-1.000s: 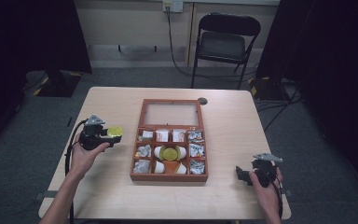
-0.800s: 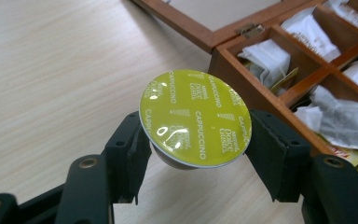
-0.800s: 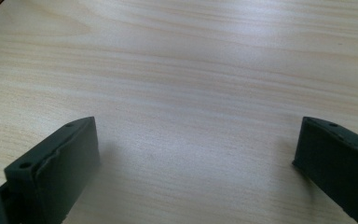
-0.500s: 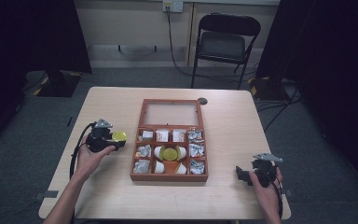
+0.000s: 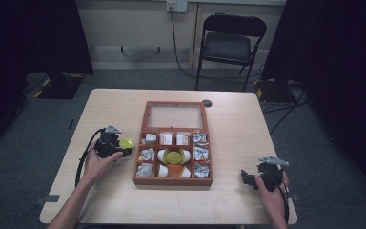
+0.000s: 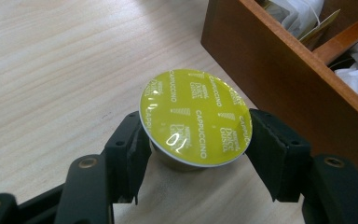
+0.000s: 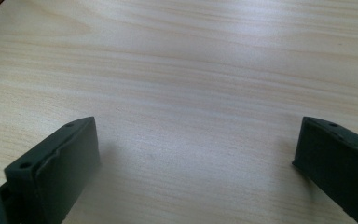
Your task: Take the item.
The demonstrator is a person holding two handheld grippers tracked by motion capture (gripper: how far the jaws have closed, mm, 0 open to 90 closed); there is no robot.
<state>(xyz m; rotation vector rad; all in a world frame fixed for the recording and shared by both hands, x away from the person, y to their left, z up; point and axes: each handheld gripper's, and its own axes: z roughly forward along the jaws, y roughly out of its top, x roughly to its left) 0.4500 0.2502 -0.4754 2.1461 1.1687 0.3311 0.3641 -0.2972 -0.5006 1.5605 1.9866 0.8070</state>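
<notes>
Pale wood grain runs across the table point(image 5: 248, 143), with a folding chair point(image 5: 228, 45) and dark curtains behind it. From where I'm driving, my left gripper point(image 6: 193, 154) has its jaws clamped on a capsule point(image 6: 195, 116), one pad on each flank just under the foil rim, lid facing up and tilted a little toward the camera. The capsule hangs just above the tabletop, close to the outer left wall of the box point(image 6: 284, 60), not yet over it. In the high view the box point(image 5: 172, 181) lies to the right of the left gripper point(image 5: 116, 145), so I judge the coming move to be a short carry rightward and over that wall; a matching yellow lid point(image 5: 174, 156) already sits in the middle compartment, among white cups and wrapped sachets. My right gripper point(image 7: 196, 154) rests well apart at the table's near right corner point(image 5: 259, 179), jaws spread wide over bare wood with nothing between them, so the left hand is plainly the nearer one. On the foil I can read "CAPPUCCINO" repeated, with "NESCAFÉ Dolce Gusto" in small print between.
</notes>
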